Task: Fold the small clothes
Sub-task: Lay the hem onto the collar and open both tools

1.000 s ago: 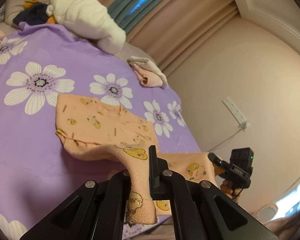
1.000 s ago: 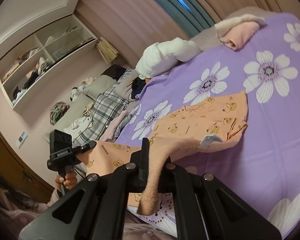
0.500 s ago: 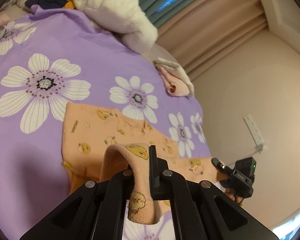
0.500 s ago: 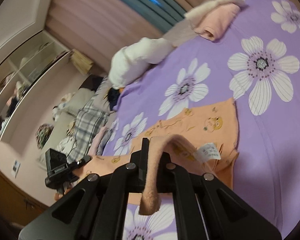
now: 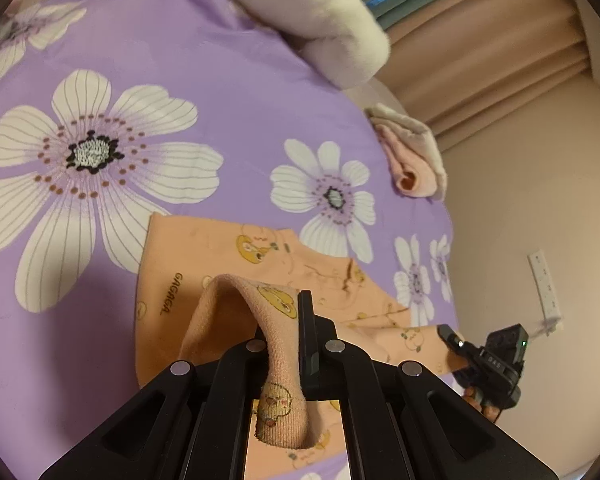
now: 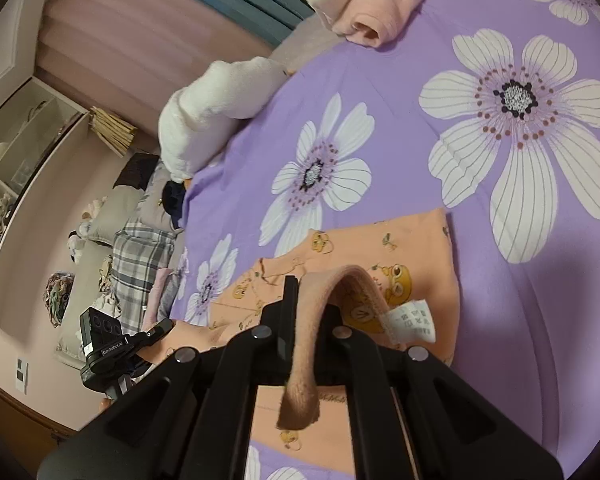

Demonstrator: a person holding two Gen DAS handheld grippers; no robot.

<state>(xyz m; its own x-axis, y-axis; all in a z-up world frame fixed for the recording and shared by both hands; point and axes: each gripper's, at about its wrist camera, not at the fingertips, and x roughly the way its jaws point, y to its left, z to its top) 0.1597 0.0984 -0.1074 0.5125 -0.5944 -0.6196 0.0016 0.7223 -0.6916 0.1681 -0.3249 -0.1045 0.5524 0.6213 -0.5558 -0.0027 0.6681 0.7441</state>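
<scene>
1. The left tongs [image 5: 296, 320] were seen clenched on one cuffed end of the orange garment [image 5: 204, 256], the cloth arching up from the bed [image 5: 220, 80] into the jaws.
2. The rest of the garment was spread flat just ahead of and below both tongs, its long axis running across from one tongs to the other.
3. The right tongs [image 6: 300, 304] were clenched on the other end, the white label [image 6: 412, 318] hanging beside them; neither hand was judged nearer.
</scene>
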